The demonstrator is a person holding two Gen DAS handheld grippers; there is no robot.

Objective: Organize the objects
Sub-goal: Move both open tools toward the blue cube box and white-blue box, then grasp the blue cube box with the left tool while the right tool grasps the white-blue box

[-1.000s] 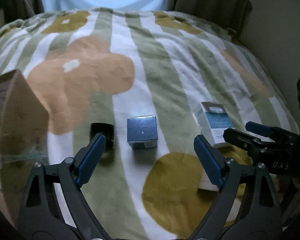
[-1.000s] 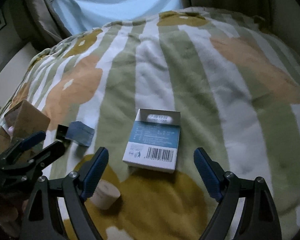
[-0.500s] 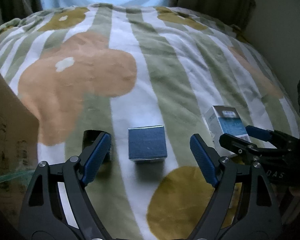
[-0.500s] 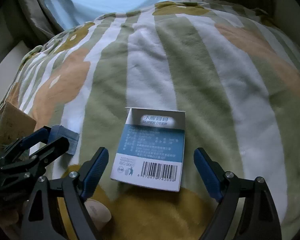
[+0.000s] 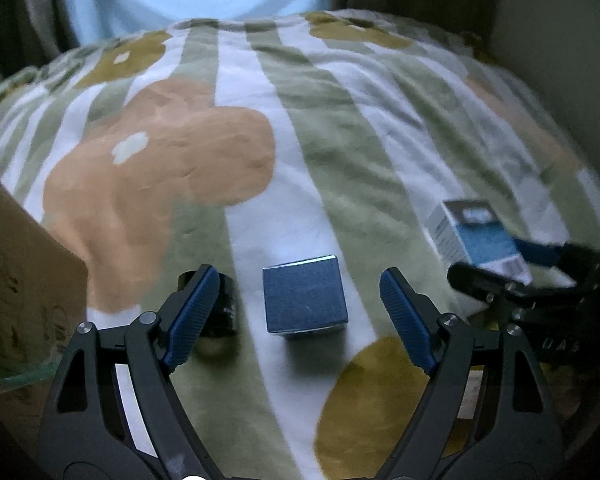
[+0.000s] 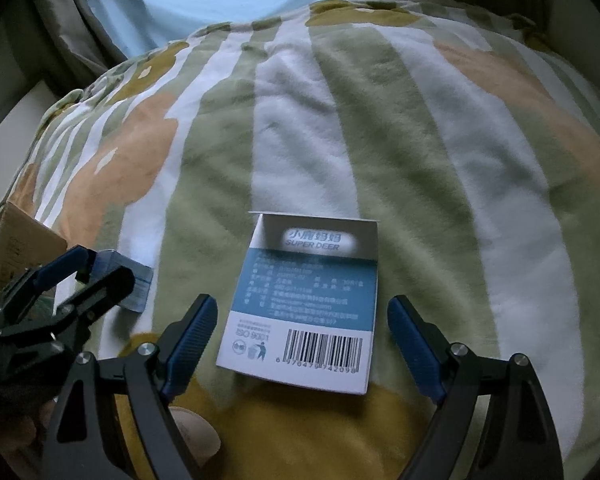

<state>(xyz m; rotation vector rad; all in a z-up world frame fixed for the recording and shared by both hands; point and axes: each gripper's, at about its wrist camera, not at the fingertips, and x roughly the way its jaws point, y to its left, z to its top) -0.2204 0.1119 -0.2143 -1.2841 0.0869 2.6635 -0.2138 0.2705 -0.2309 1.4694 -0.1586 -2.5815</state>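
While both grippers gape empty, left gripper (image 5: 296, 304) frames a dark-blue cube box (image 5: 305, 301). Right gripper (image 6: 300, 340) frames a white-and-blue barcoded carton (image 6: 306, 304); black jar (image 5: 220, 308) at 9 o'clock of cube.

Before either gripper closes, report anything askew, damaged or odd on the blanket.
Nothing looks damaged or spilled. The blue cube box sits slightly skewed between the open left gripper. The white-and-blue carton lies flat, barcode up, between the open right gripper.
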